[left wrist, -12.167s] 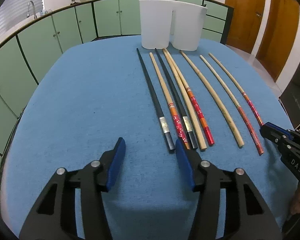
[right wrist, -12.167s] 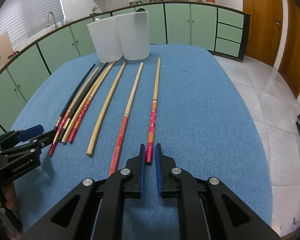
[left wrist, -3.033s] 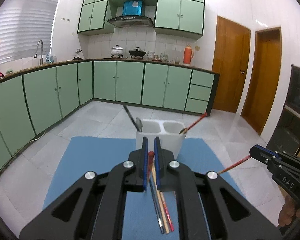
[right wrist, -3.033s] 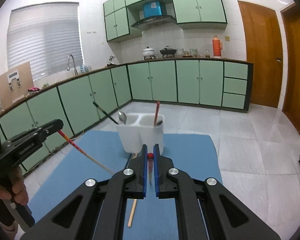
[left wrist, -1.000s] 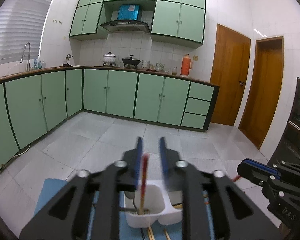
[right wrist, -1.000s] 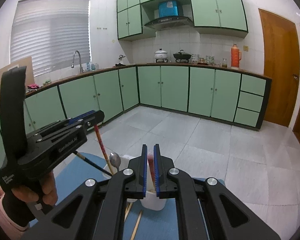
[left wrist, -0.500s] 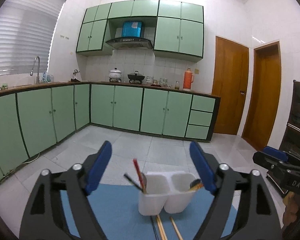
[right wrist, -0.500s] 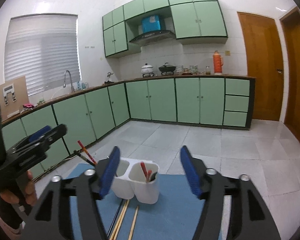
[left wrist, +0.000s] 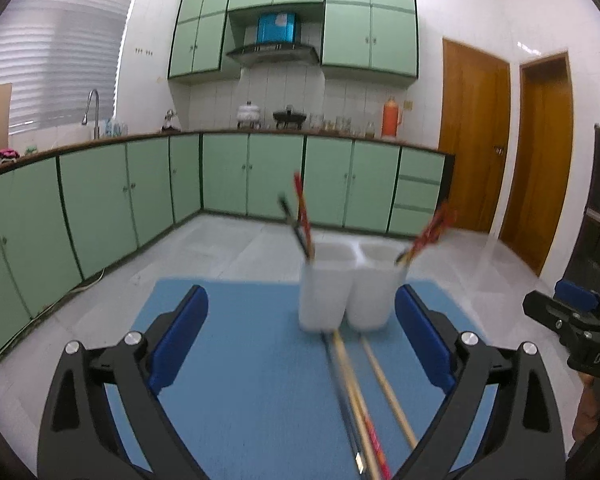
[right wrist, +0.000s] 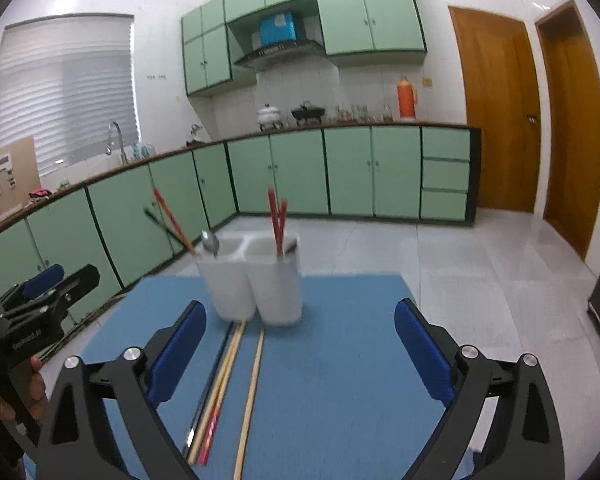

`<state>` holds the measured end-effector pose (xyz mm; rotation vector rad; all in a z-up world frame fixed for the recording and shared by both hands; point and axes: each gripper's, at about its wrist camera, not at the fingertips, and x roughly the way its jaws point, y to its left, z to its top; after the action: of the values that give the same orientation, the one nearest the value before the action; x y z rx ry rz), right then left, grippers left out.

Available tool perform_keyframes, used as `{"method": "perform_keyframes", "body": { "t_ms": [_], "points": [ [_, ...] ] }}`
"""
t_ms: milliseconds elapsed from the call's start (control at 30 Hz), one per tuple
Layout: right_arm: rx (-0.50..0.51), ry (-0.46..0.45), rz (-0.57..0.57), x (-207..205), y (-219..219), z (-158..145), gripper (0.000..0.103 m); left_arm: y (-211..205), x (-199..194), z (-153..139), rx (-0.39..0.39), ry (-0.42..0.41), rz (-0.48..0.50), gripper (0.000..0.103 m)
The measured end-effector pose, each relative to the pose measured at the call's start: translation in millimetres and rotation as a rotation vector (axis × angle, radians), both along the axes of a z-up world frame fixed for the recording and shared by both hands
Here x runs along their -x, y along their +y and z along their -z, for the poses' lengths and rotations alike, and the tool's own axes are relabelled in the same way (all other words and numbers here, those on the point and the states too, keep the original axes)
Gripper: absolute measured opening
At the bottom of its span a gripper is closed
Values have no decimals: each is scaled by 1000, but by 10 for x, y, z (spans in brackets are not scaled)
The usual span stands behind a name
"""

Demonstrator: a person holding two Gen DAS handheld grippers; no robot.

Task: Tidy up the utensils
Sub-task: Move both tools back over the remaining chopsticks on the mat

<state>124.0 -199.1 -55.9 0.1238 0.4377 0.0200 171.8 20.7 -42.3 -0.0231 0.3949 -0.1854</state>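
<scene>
A white two-cup utensil holder (left wrist: 344, 288) (right wrist: 256, 280) stands at the far end of the blue table (left wrist: 240, 360). Its left cup holds a black and a red-ended chopstick (left wrist: 300, 216) and a spoon (right wrist: 211, 242). Its right cup holds red-ended chopsticks (left wrist: 428, 236) (right wrist: 276, 216). Several chopsticks (left wrist: 360, 400) (right wrist: 224, 384) lie on the table in front of it. My left gripper (left wrist: 300, 344) is open and empty above the table. My right gripper (right wrist: 300, 344) is open and empty too.
The blue table (right wrist: 340, 380) ends just behind the holder, with tiled floor beyond. Green cabinets (left wrist: 260, 176) run along the back and left walls. Wooden doors (right wrist: 496, 100) stand at the right. The right gripper shows at the left view's right edge (left wrist: 572, 320).
Both grippers have pulled back and tilted down from the holder, still open. The chopsticks they carried a second ago now stand in the cups.
</scene>
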Motion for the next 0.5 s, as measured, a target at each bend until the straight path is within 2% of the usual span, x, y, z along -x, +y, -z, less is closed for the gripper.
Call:
{"method": "perform_keyframes", "body": {
  "t_ms": [167,267,400,467,500],
  "points": [
    [-11,79,1,74,113,335,93,11,119,339,-26,78,-4,92],
    [-1,127,-11,166,244,570,86,34,196,548,-34,126,-1,92],
    [19,187,-38,230,395,791,73,50,277,718,-31,177,4,92],
    [20,215,-60,258,449,879,64,47,316,793,-33,198,6,91],
    [24,234,-74,271,488,929,56,35,332,825,-35,208,6,91]
  ]
}}
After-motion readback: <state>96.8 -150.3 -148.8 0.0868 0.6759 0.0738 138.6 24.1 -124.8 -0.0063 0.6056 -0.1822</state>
